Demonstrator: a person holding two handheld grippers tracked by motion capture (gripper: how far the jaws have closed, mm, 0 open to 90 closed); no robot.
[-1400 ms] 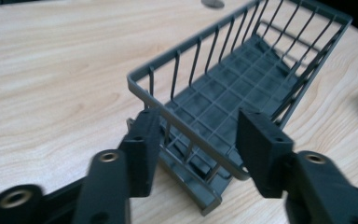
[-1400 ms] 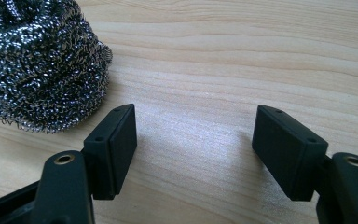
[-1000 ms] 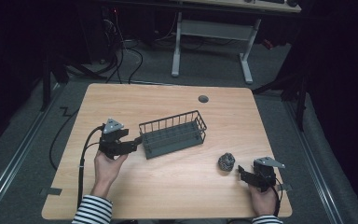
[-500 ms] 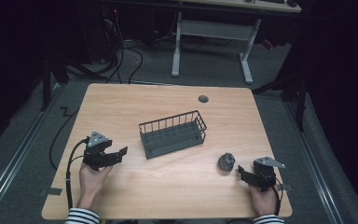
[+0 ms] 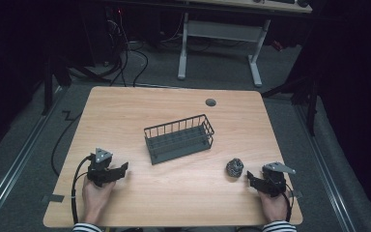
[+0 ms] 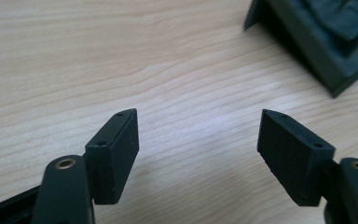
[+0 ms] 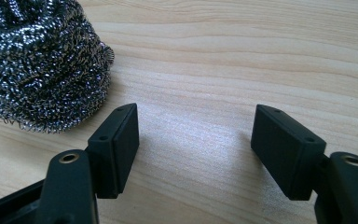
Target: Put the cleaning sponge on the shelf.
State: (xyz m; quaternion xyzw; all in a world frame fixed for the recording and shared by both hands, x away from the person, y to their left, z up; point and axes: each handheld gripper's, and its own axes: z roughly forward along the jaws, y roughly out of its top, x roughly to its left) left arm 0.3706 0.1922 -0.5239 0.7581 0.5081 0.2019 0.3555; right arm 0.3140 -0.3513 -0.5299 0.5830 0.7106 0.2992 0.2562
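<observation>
A dark wire basket stands empty in the middle of the wooden table. A steel wool scourer lies at the front right. My right gripper sits just right of it, pointing left. In the right gripper view the scourer lies beyond the left jaw, outside the gap. Those jaws have just been closing and hold nothing. My left gripper rests low at the front left, pointing right. Its jaws have just been opening over bare wood.
A dark corner of the basket is at the top right of the left gripper view. A round grommet sits near the table's far edge. Behind the table are a desk frame and floor cables.
My left hand has drawn back from the basket's left end toward the front left of the table and sunk lower. The right hand and the scourer have stayed put.
</observation>
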